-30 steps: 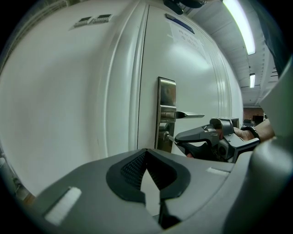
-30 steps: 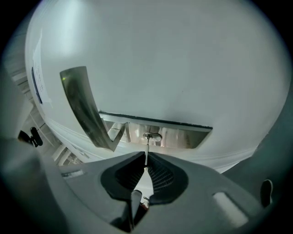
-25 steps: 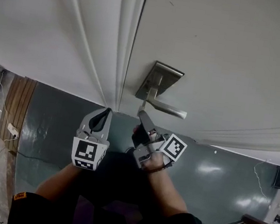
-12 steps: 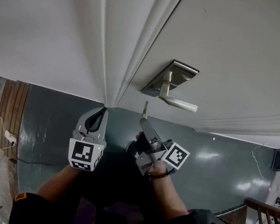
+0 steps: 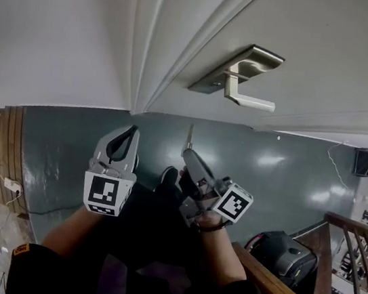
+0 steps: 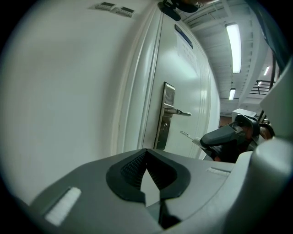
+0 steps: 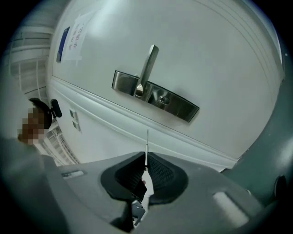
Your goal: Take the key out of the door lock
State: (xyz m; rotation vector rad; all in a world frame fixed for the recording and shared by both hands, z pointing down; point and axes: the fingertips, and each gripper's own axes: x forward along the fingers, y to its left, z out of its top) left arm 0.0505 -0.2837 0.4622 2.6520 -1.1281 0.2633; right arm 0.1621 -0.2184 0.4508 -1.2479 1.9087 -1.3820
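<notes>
Right gripper view: the key [image 7: 147, 142] is shown clamped edge-on between the closed jaws of the right gripper [image 7: 146, 157], with the thin blade projecting toward 12 o'clock. The key is out of the lock and is not touching the door [image 7: 219, 50]. The lock plate [image 7: 181, 105] is seen beyond the blade tip at about 1 o'clock, well apart from it. The keyhole [image 7: 161, 99] is visible on the plate, and the lever handle [image 7: 148, 66] is mounted beside it.

In the head view, the key [image 5: 189, 137] is held over the dark glossy floor [image 5: 290, 172], with the lock plate [image 5: 240, 69] at about 1 o'clock from it. The left gripper [image 5: 132, 132] is positioned at 9 o'clock of the right gripper [image 5: 188, 154], just beside it and not touching.

In the left gripper view, the jaws of the left gripper [image 6: 146, 153] are seen brought together at the tips with nothing between them.
</notes>
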